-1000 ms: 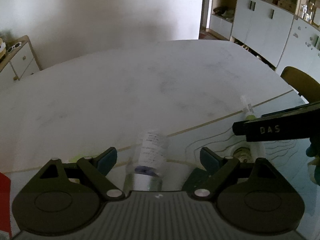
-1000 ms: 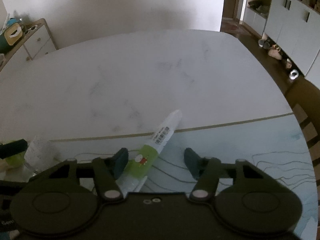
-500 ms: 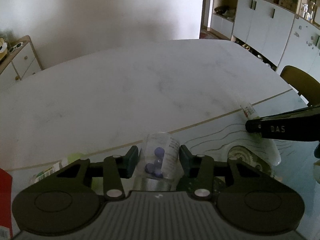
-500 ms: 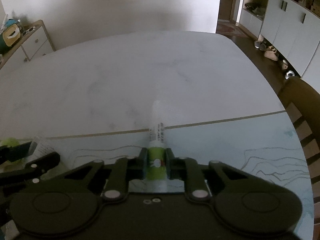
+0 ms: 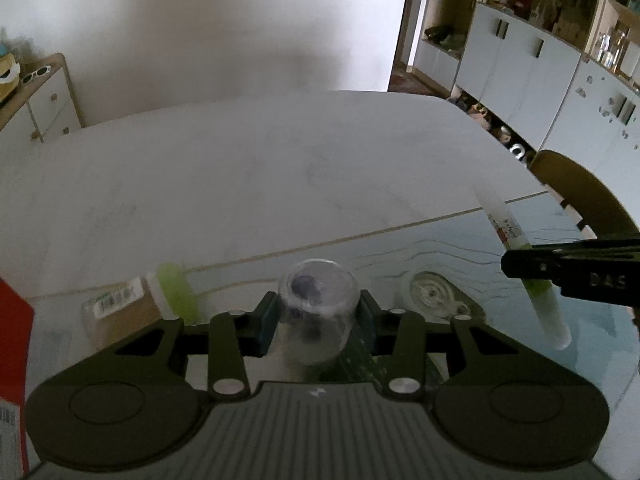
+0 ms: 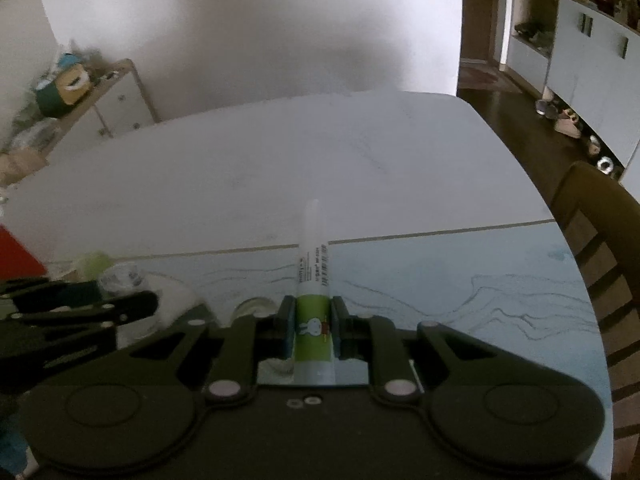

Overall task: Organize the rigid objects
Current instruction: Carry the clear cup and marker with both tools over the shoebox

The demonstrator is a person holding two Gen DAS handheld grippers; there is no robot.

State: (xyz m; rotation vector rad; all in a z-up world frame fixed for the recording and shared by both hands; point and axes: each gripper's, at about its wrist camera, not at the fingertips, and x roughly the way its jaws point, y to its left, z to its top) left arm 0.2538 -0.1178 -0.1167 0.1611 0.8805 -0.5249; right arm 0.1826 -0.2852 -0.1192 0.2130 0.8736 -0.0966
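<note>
The left gripper [image 5: 318,322] was closing on a clear round jar [image 5: 318,312] with dark blue pieces inside, its blue pads pressed against the jar's sides and its mouth turned toward the camera. The right gripper [image 6: 311,330] was clamped tight on a slim white glue tube [image 6: 314,280], held lengthwise and pointing away over the white table [image 6: 280,168].

Writing: the tube's green label band carried a small white cartoon rabbit, with a barcode and fine print above it, too small to read. In the left wrist view the right gripper's black finger [image 5: 576,268] showed the letters "DAS".

Only the left wrist view showed a green-capped container [image 5: 136,304] with a barcode sticker lying just left of the jar, a round lid-like object [image 5: 430,294] on the pale blue patterned mat [image 5: 520,360], and shelves of cabinets at the right. Only the right wrist view showed the rabbit label, a sideboard with clutter at the far left, and a chair back [image 6: 600,248] at the right edge.
</note>
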